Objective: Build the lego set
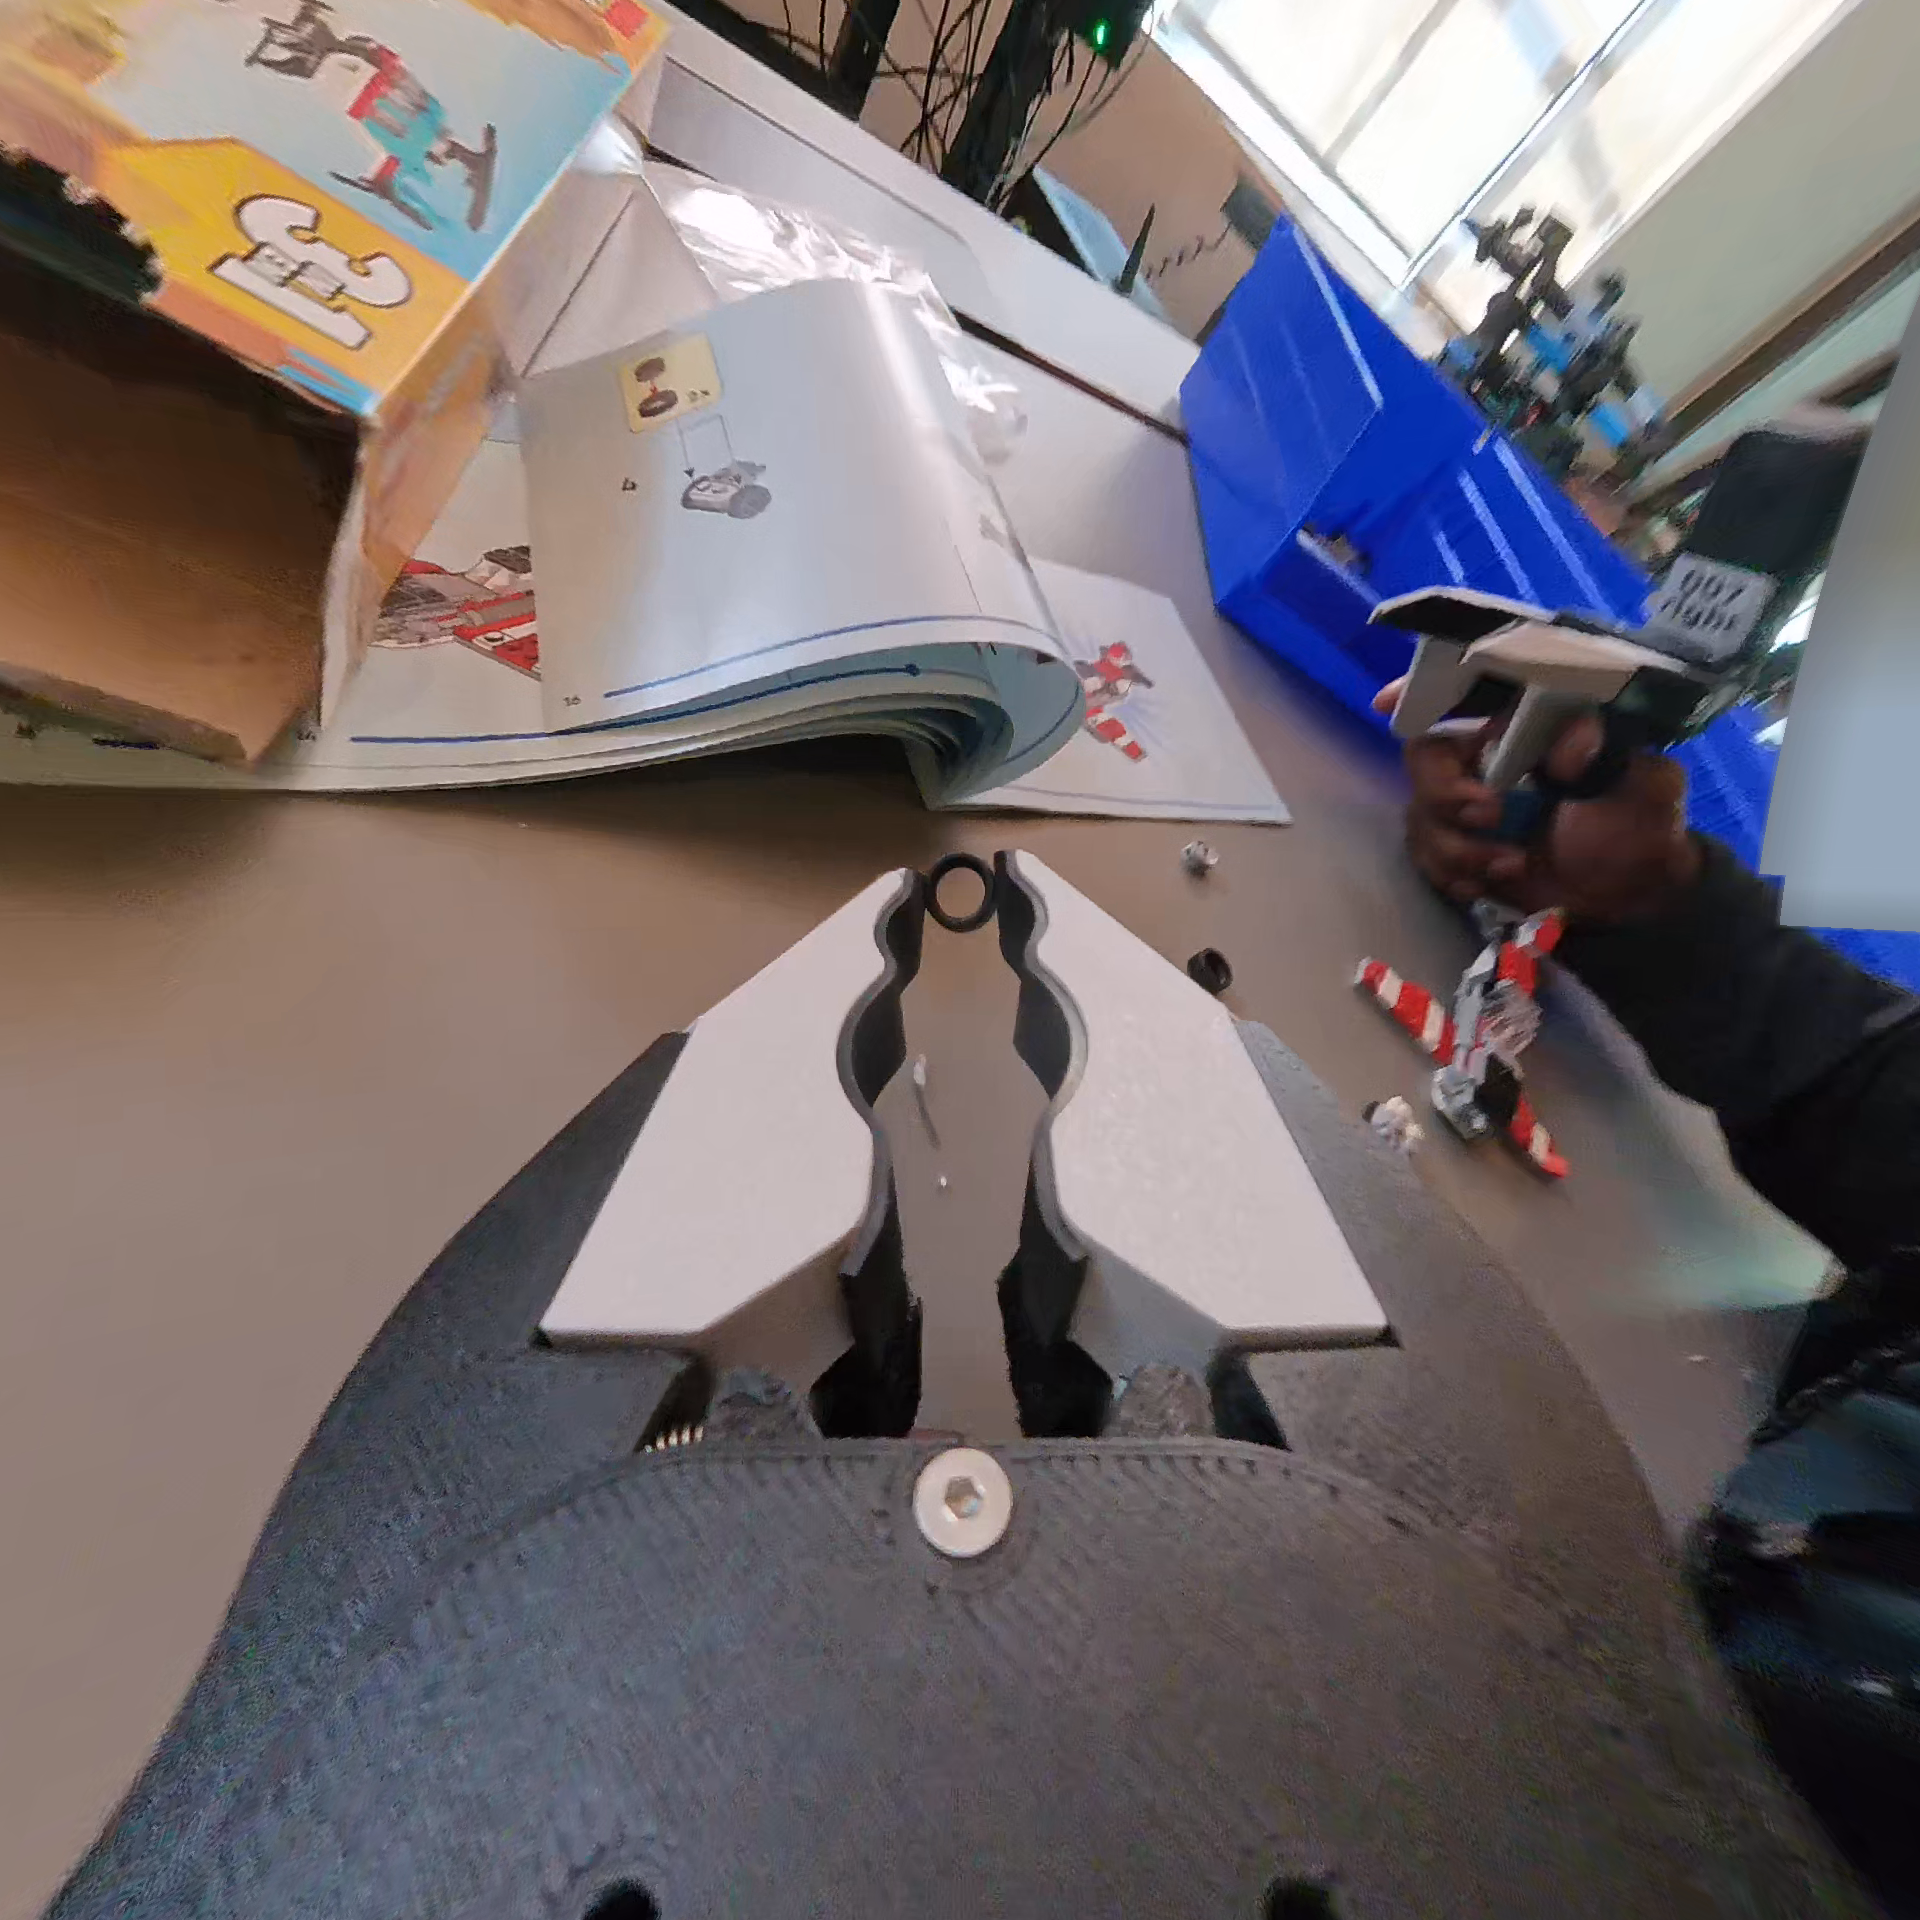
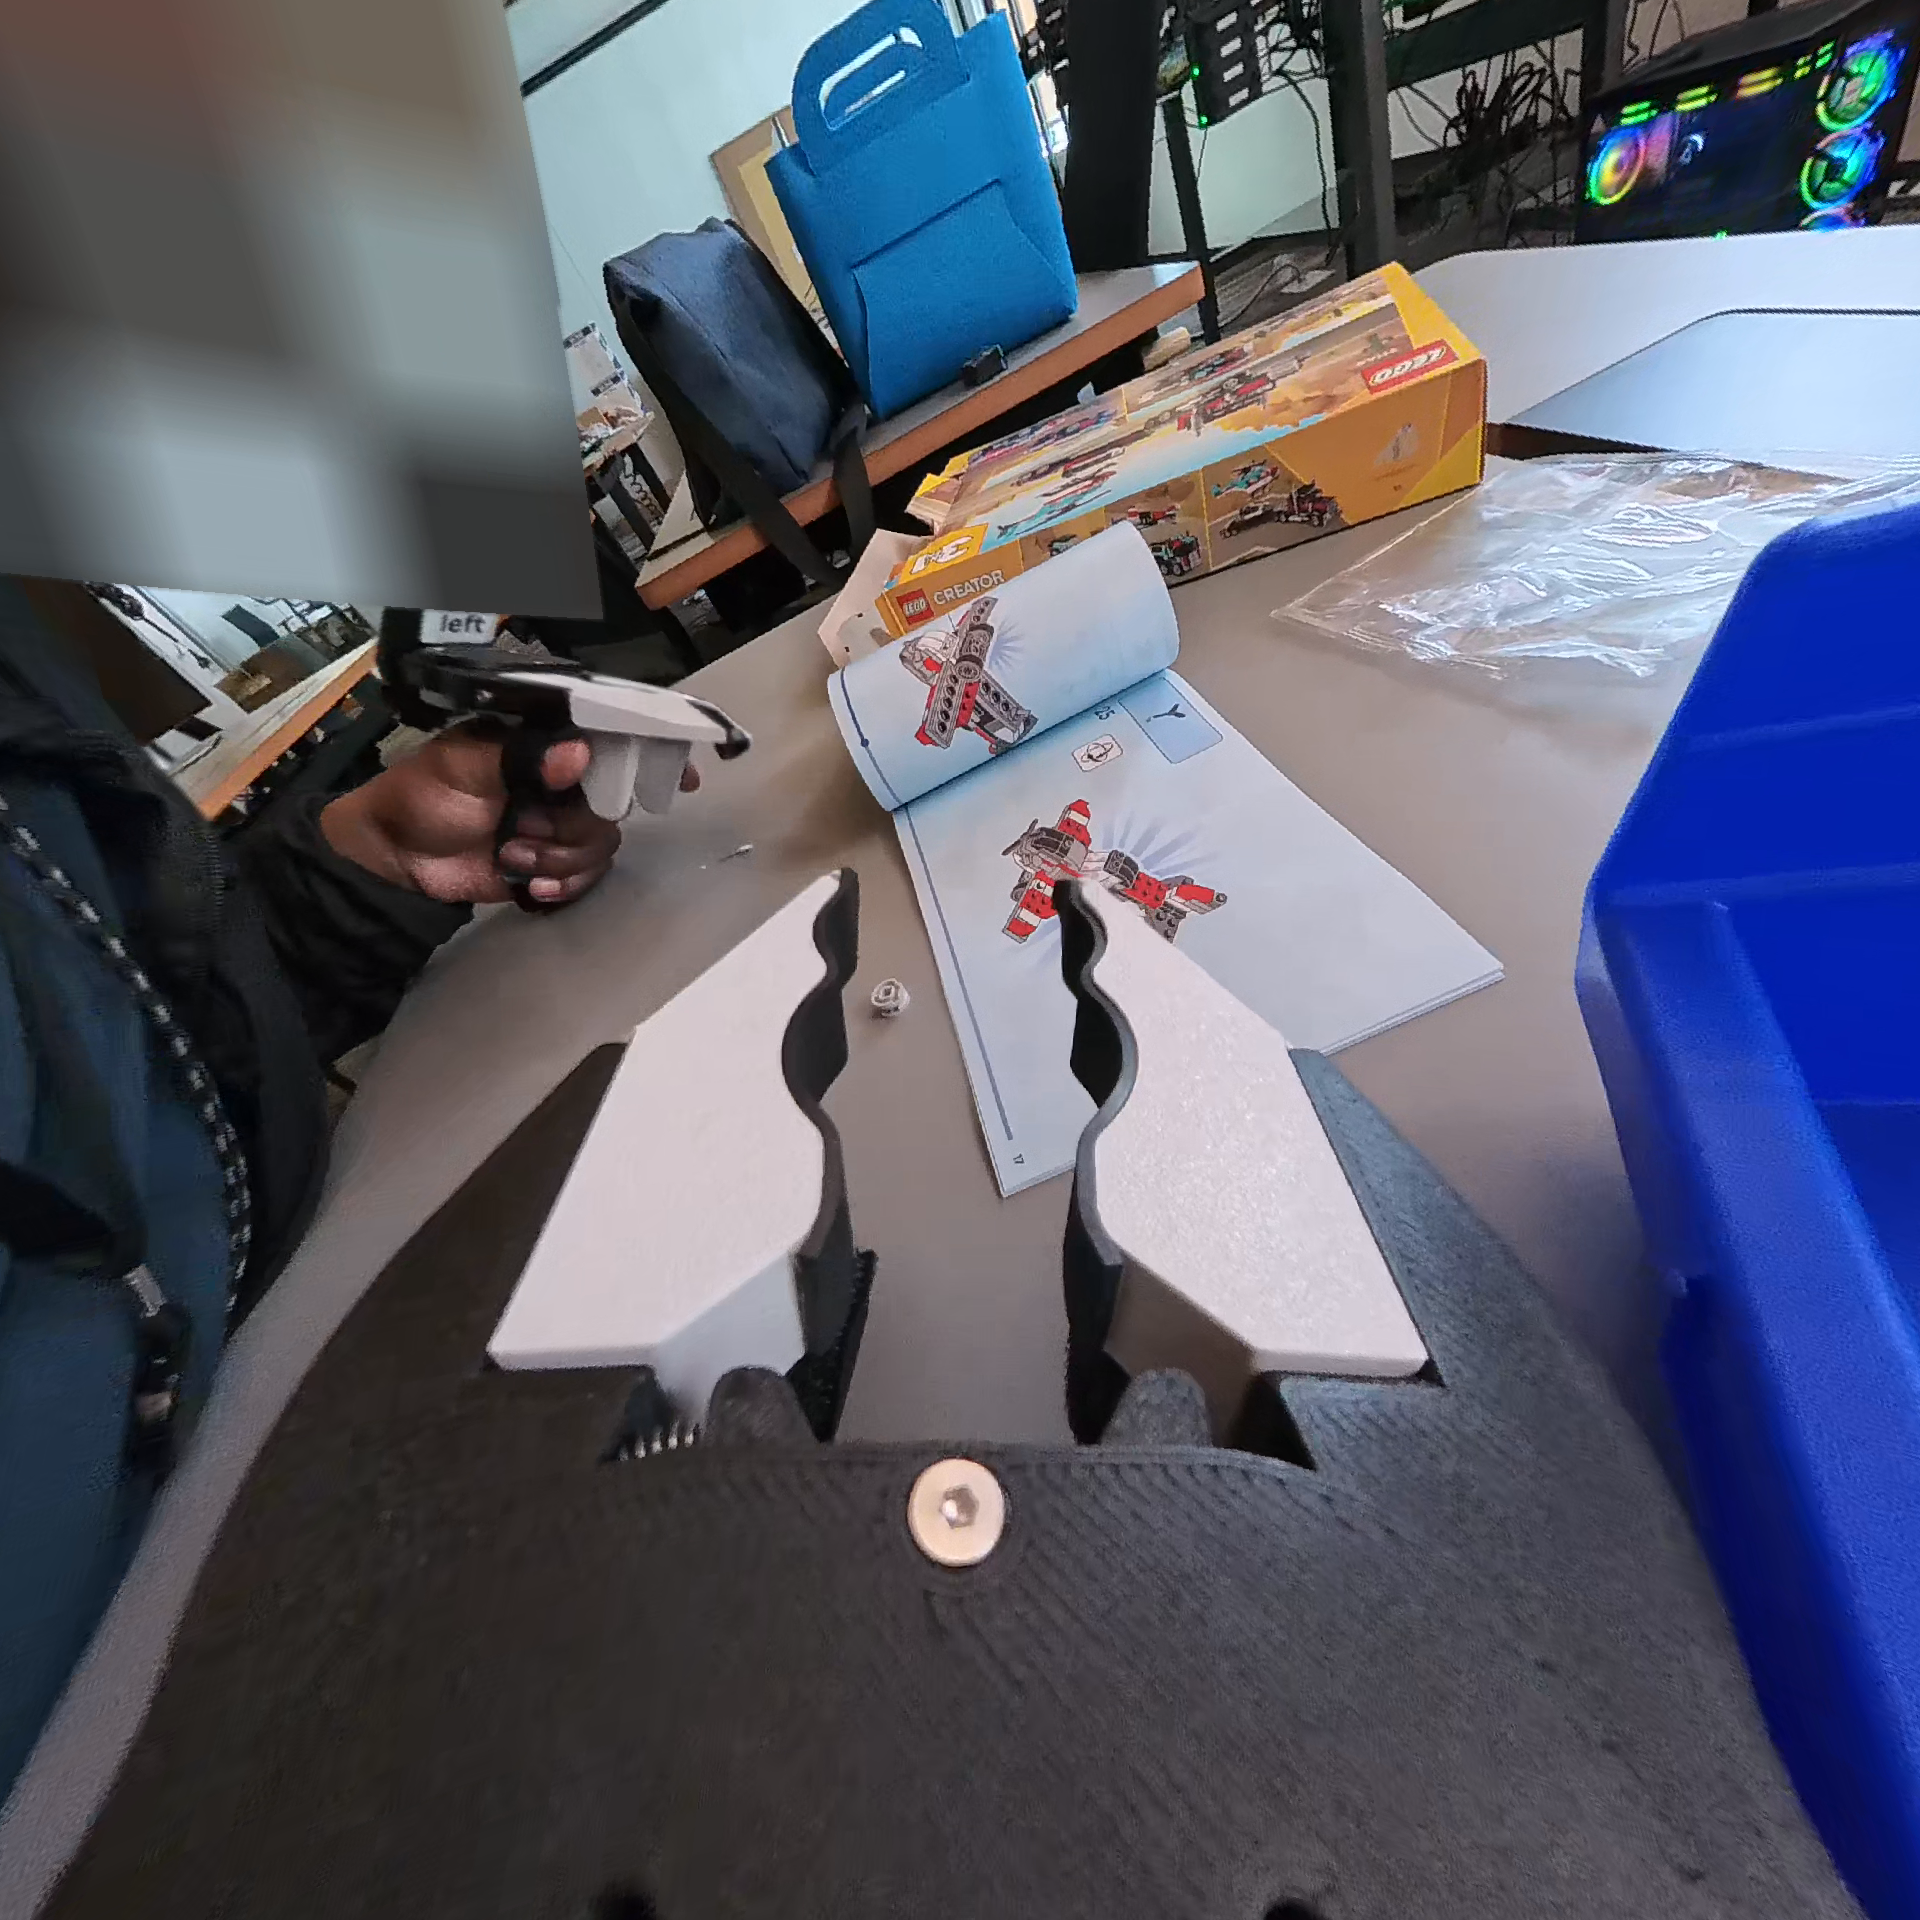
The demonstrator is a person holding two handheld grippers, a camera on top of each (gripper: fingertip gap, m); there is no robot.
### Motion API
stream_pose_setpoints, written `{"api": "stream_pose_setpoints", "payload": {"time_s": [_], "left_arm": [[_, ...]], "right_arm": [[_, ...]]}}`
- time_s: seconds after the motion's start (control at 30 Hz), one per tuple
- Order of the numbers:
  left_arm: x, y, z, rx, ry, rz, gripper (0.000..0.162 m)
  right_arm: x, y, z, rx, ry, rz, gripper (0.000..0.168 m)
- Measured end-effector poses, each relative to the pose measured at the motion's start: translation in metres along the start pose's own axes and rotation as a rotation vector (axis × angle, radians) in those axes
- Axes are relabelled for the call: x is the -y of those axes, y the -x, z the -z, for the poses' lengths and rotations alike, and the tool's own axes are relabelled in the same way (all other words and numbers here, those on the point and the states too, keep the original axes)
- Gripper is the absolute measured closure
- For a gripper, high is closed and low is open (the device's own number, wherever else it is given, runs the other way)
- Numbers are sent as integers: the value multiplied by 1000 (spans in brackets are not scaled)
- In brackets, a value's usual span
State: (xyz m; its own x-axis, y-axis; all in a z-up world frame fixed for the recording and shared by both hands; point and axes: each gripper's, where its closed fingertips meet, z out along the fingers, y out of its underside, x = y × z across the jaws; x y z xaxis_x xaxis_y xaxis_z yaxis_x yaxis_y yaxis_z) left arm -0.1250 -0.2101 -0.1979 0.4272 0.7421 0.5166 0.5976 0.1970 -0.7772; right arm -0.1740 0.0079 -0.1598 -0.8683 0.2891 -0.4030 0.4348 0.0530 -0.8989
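My left gripper (image 1: pixel 957 883) is shut on a small black rubber tyre (image 1: pixel 957 891), pinched upright between the fingertips above the brown table (image 1: pixel 312 1039). It shows from the side in the right wrist view (image 2: pixel 727 740), held in a hand. My right gripper (image 2: pixel 956 894) is open and empty, low over the table; it also shows in the left wrist view (image 1: pixel 1455 644). A small grey wheel hub (image 2: pixel 889 997) lies between its fingers, close to the left one. A red-and-white lego plane (image 1: pixel 1475 1029) lies below the right hand, with a second black tyre (image 1: pixel 1208 968) to its left.
The open instruction booklet (image 1: pixel 790 582) (image 2: pixel 1143 883) lies ahead, with the yellow lego box (image 1: pixel 260 208) (image 2: pixel 1195 457) behind it. A blue bin (image 2: pixel 1766 1039) (image 1: pixel 1382 468) stands on the right. A clear plastic bag (image 2: pixel 1558 561) and small loose pieces (image 1: pixel 1395 1122) lie nearby. One gripper's finger ends stand about 25 cm off the other's.
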Motion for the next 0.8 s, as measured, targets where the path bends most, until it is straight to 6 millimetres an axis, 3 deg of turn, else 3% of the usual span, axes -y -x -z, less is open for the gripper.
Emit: {"api": "stream_pose_setpoints", "payload": {"time_s": [0.13, 0.8], "left_arm": [[5, 3, 4, -37, -35, 67, 148], [2, 1, 2, -35, -15, 57, 148]], "right_arm": [[-2, 0, -2, 5, 13, -10, 129], [-4, 3, -3, 44, 31, -25, 131]]}}
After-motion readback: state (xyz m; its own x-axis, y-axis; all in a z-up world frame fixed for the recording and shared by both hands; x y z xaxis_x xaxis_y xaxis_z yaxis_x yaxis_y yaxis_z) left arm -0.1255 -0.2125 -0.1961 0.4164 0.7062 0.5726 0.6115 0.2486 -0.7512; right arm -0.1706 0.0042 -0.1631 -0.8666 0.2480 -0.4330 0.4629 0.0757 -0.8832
